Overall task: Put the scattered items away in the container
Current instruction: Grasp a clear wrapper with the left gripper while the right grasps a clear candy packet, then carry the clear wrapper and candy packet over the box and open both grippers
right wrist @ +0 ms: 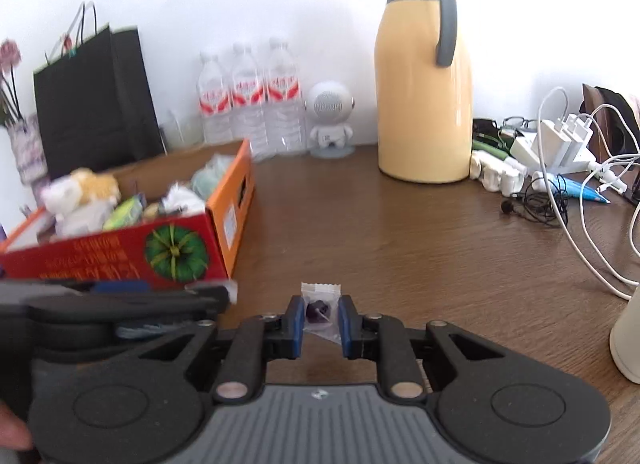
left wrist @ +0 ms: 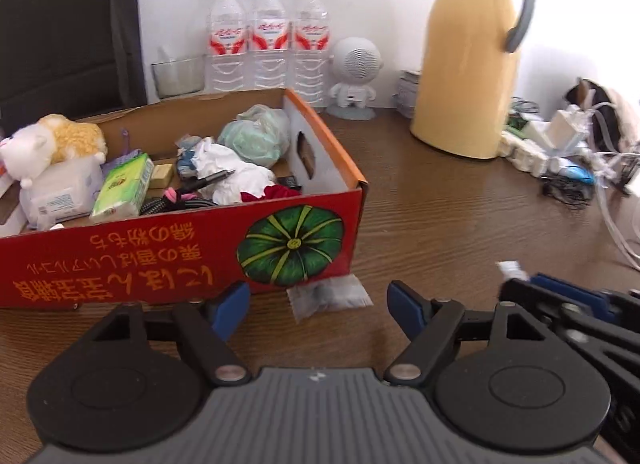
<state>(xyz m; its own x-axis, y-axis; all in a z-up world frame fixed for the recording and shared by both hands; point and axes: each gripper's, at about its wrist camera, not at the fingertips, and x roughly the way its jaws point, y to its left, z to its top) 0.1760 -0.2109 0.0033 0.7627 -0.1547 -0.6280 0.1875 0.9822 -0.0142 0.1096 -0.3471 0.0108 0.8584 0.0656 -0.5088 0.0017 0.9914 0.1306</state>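
Brown wood-grain table (right wrist: 400,232) runs back to a white wall, with a yellow jug (right wrist: 424,84), three water bottles (left wrist: 267,34) and a tangle of chargers and cables (right wrist: 568,168) along the far side. On its left sits the red cardboard box (left wrist: 180,248), which already holds a good deal: a plush toy (left wrist: 52,144), a tissue pack (left wrist: 122,188), a pen (left wrist: 208,180), crumpled white cloth and a pale green bag.

Judging by that pile, most of the tidying looks done. Two loose items remain in view. One is a small clear packet (left wrist: 328,296) lying flat on the table, touching the box's near wall and between the left gripper's (left wrist: 318,304) spread fingers, not yet grasped. The other is a sweet in a clear wrapper (right wrist: 320,310), which the right gripper (right wrist: 320,322) pinches between its blue pads; it sits low over the table, well short of the box.

What is left, then, seems to be carrying the sweet over the box rim and picking up the packet. Whether the cables count as clutter cannot be told.
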